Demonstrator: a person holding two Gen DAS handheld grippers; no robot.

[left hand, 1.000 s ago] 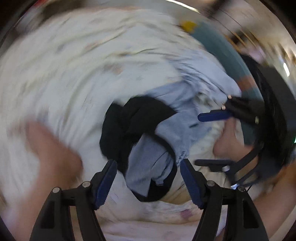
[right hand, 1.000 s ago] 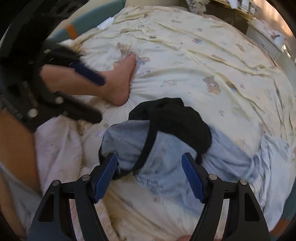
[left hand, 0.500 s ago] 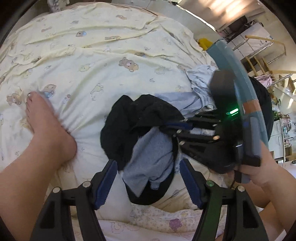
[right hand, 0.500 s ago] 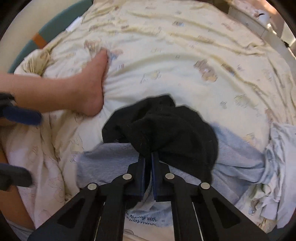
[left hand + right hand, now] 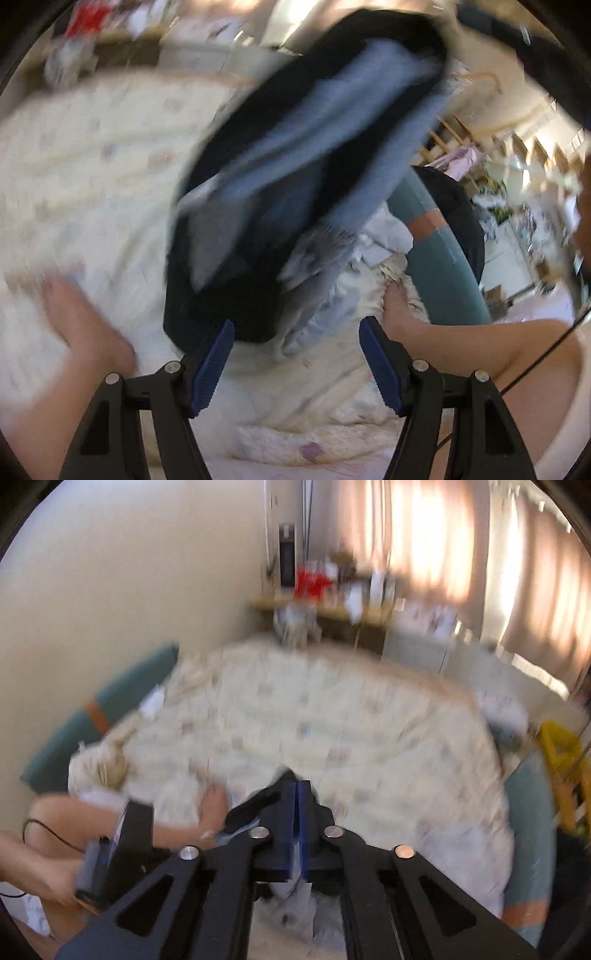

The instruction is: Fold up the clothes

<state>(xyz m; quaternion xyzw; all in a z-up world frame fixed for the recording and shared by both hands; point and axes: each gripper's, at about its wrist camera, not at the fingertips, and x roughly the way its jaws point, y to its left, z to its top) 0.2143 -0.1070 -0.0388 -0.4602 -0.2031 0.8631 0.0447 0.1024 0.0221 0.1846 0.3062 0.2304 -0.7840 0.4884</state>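
Observation:
A black and light blue garment (image 5: pixel 295 177) hangs in the air above the cream bed sheet (image 5: pixel 92 184), blurred by motion, its top end up at the right. My left gripper (image 5: pixel 295 354) is open and empty just below the garment's lower end. My right gripper (image 5: pixel 297 827) is shut on the garment, with black and pale blue cloth (image 5: pixel 295 897) showing below its pads, and is raised high over the bed (image 5: pixel 332 720).
A person's bare feet (image 5: pixel 85 325) rest on the sheet at left and right. A teal bed rail (image 5: pixel 439 266) curves along the right. More pale clothes (image 5: pixel 384 236) lie by the rail. A cluttered shelf (image 5: pixel 325 602) stands beyond the bed.
My right gripper has lifted the garment off the bed and high into the air. My left gripper stays open below it.

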